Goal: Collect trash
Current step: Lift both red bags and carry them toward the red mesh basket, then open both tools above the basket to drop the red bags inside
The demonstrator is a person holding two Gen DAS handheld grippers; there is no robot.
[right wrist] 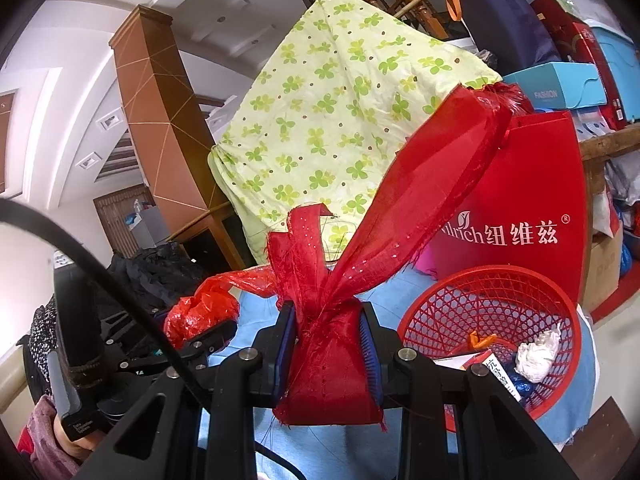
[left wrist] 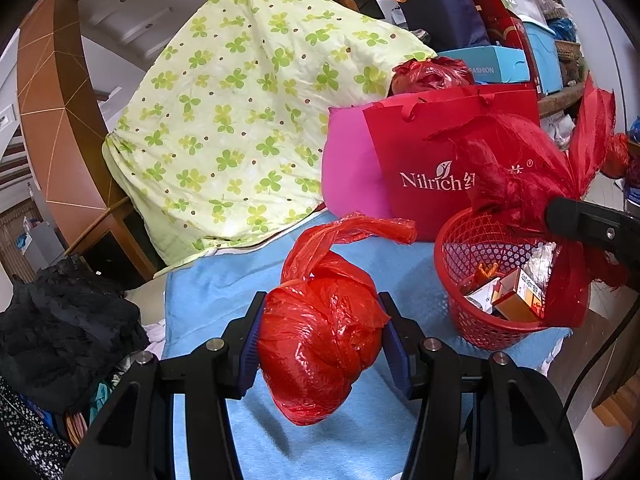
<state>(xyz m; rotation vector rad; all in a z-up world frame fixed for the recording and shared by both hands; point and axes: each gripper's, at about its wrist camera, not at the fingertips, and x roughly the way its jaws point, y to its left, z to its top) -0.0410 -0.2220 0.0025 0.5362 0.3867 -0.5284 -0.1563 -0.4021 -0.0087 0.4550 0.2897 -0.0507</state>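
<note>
My left gripper (left wrist: 320,344) is shut on a knotted red plastic bag (left wrist: 320,340) and holds it above the blue cloth (left wrist: 208,320), left of the red mesh basket (left wrist: 480,320). The bag also shows in the right wrist view (right wrist: 200,312). My right gripper (right wrist: 328,344) is shut on a bundle of red sheer fabric (right wrist: 332,360), left of the basket (right wrist: 460,304); in the left wrist view the fabric (left wrist: 520,184) hangs over the basket. The basket holds small cartons (left wrist: 516,296) and a crumpled white tissue (right wrist: 538,354).
A red Nilrich paper bag (left wrist: 440,168) and a pink bag (left wrist: 348,168) stand behind the basket. A green-patterned quilt (left wrist: 240,112) leans at the back. Black clothes (left wrist: 60,320) lie at the left. Boxes and bags (left wrist: 500,40) are stacked at the back right.
</note>
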